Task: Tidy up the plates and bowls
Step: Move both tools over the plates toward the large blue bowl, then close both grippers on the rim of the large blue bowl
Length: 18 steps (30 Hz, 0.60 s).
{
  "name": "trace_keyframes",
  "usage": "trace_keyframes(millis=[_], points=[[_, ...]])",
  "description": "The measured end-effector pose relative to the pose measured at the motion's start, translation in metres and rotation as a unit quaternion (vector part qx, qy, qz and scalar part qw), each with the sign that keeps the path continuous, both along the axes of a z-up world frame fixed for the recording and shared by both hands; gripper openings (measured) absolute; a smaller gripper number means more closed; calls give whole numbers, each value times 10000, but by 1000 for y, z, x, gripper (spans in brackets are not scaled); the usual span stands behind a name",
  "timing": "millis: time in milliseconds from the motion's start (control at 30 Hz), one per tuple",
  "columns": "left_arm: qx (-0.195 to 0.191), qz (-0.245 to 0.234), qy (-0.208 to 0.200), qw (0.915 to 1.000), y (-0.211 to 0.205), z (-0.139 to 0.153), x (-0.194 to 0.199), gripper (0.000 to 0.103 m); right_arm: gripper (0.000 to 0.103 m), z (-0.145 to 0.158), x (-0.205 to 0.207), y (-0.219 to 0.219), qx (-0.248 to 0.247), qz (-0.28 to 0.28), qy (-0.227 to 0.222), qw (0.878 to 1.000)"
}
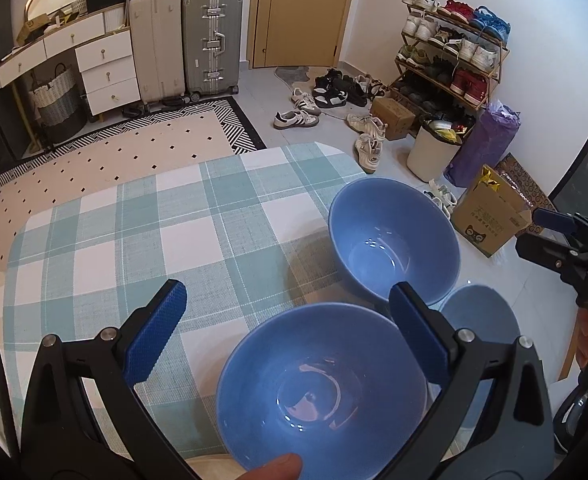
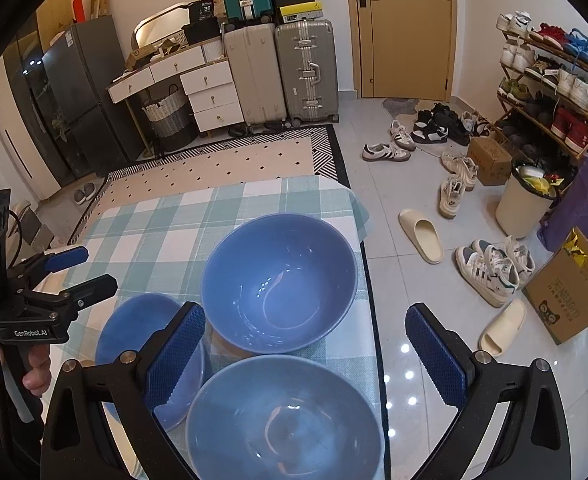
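Observation:
Three blue bowls stand on a table with a teal checked cloth (image 1: 141, 240). In the left wrist view, the near bowl (image 1: 318, 384) sits between my open left gripper's (image 1: 289, 308) fingers, the far bowl (image 1: 394, 240) stands beyond, and a third bowl (image 1: 482, 320) is partly hidden behind the right finger. In the right wrist view, my open right gripper (image 2: 306, 332) hovers above the near bowl (image 2: 285, 420), with the far bowl (image 2: 279, 284) ahead and the third bowl (image 2: 133, 344) at left. Each gripper shows in the other's view: the right one (image 1: 554, 232) and the left one (image 2: 81, 268), both open.
The table's right edge (image 2: 370, 280) drops to a tiled floor with slippers (image 2: 422, 240), sneakers (image 2: 490, 272) and a cardboard box (image 2: 570, 292). A white bin (image 1: 434, 152), shoe rack (image 1: 450, 52), suitcases (image 1: 213, 44) and a patterned rug (image 1: 113, 152) lie beyond.

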<state>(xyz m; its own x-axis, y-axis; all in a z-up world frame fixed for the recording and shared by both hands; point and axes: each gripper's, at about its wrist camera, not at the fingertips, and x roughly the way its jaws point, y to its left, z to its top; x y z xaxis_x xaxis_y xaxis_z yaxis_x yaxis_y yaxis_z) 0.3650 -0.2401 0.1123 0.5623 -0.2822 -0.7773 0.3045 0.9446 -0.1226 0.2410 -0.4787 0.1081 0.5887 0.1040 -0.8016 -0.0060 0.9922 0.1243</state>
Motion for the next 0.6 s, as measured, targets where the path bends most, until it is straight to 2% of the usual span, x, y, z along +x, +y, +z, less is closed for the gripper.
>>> trace_keyframes(millis=[600], points=[[40, -91, 379, 9992, -36, -50, 54, 100, 102, -56, 38, -25, 151, -197, 451, 9987]])
